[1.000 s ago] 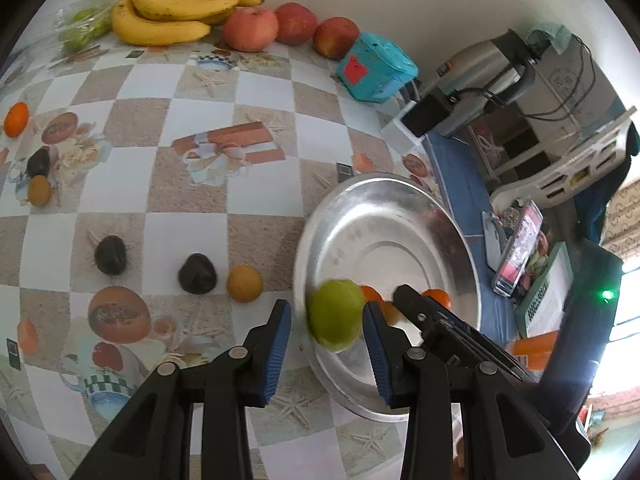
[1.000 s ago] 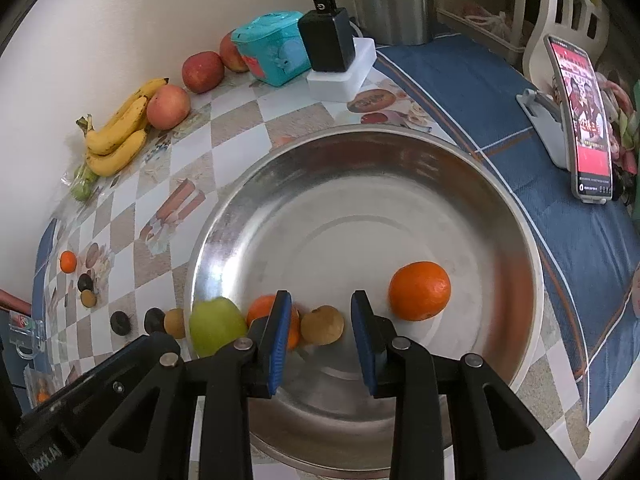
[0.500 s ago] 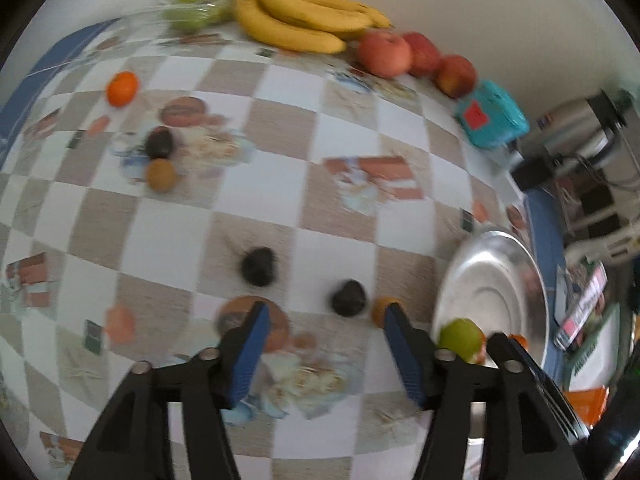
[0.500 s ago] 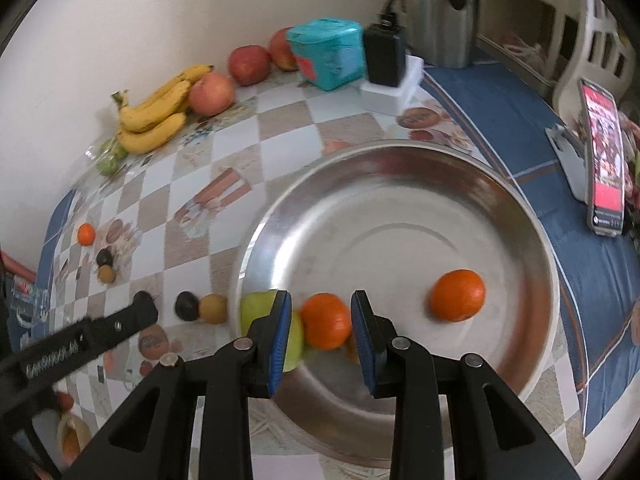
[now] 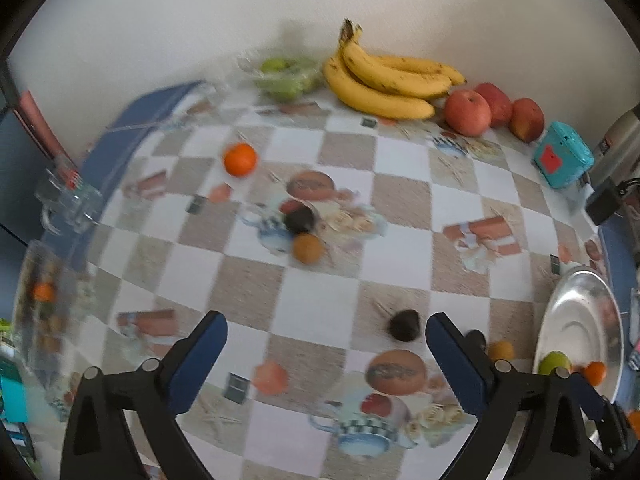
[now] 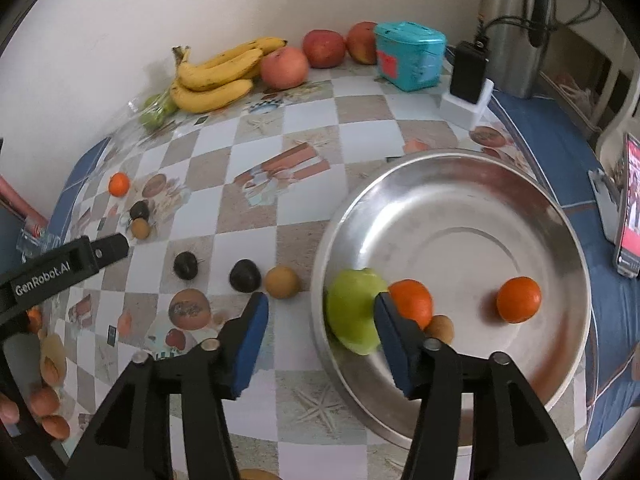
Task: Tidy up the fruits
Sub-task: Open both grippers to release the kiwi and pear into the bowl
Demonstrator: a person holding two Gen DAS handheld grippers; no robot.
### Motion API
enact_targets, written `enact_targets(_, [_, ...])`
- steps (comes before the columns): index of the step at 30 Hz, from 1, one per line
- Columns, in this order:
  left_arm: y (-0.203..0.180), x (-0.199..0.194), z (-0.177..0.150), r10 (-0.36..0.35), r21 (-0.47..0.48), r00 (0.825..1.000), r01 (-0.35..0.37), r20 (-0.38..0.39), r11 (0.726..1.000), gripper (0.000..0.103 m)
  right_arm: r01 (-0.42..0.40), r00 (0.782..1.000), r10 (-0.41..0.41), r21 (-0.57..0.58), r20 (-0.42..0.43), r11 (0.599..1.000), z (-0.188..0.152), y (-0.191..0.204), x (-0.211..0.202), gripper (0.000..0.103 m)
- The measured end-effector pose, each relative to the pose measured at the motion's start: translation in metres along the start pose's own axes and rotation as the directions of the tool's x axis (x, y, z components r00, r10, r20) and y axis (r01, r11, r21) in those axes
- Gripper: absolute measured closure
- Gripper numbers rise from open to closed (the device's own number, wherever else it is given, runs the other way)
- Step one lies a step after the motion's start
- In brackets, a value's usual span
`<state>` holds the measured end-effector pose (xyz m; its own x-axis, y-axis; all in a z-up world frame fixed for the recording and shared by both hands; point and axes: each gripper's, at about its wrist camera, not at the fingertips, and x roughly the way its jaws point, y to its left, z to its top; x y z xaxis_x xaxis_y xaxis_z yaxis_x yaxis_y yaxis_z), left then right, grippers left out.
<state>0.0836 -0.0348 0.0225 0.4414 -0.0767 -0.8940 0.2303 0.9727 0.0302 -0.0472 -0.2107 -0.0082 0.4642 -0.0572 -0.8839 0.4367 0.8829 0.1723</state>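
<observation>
- A bench (image 6: 256, 136) covered with a checkered, picture-printed cloth is seen set against a plain pale wall.
- Along the wall, a bunch of bananas (image 6: 218, 74) is laid beside three red apples (image 6: 322, 48), with a teal box (image 6: 410, 56) just past them.
- A steel flask (image 6: 510, 28) and a black charger (image 6: 468, 72) are seen near the bench's far corner.
- A phone (image 6: 632, 204) is propped upright at the right edge of the right wrist view.
- A wide metal bowl (image 6: 460, 200) is placed on the bench's right part.
- Inside the bowl, a green apple (image 6: 354, 312) is seen against the near left wall, with an orange (image 6: 412, 304) touching it and a small brown fruit (image 6: 440, 328) just beside that orange.
- A second orange (image 6: 518, 300) is seen apart from them in the bowl.
- Outside the bowl, two dark fruits (image 6: 244, 276) and a round tan fruit (image 6: 282, 282) are lined up on the cloth.
- Farther off, a small orange (image 5: 240, 159) is seen alone, and a dark fruit is paired with a tan one (image 5: 306, 248).
- The left gripper (image 5: 326, 356) is held above bare cloth, its jaws opening wide with nothing between them.
- The right gripper (image 6: 320, 336) is held over the bowl's near left rim, its jaws opening; the green apple is seen in the gap against the right finger, though contact cannot be told.
</observation>
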Motion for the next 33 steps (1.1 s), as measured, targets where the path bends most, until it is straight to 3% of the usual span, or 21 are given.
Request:
enact_targets(2, [0.004,-0.004,0.0,0.005,0.001,1.0,-0.005,0.017,1.0,0.0,-0.011,1.0,0.011,-0.011,0.007,1.0,0.0,0.004,-0.001,0.046])
enact_targets(5, [0.007,-0.008,0.001,0.016,0.0,0.999,-0.016,0.032,1.0,0.0,-0.021,0.999,0.022,-0.04,0.023,0.999,0.0,0.012,-0.003,0.025])
enact_targets(11, [0.013,-0.014,0.001,0.027,-0.011,0.998,-0.026,0.061,1.0,0.0,-0.018,0.998,0.023,-0.098,0.054,0.995,0.0,0.025,-0.005,0.021])
enact_targets(13, [0.015,-0.015,0.002,0.024,-0.017,0.998,-0.022,0.064,1.0,0.0,-0.008,0.998,0.015,-0.103,0.066,0.995,0.0,0.024,-0.006,0.011])
enact_targets(23, [0.012,-0.012,0.001,-0.006,-0.012,0.999,0.006,0.049,1.0,0.0,-0.014,0.992,0.01,0.033,0.129,0.999,0.008,-0.007,-0.012,0.011])
enact_targets(28, [0.009,-0.002,0.001,-0.019,-0.01,0.999,0.019,0.026,1.0,0.0,-0.017,0.992,0.013,0.038,0.123,0.999,0.009,-0.009,-0.011,0.011])
enact_targets(33, [0.008,0.024,-0.001,-0.046,-0.035,0.997,0.044,-0.056,0.998,0.0,-0.06,0.994,0.061,-0.015,0.087,0.998,0.01,0.009,-0.002,0.011])
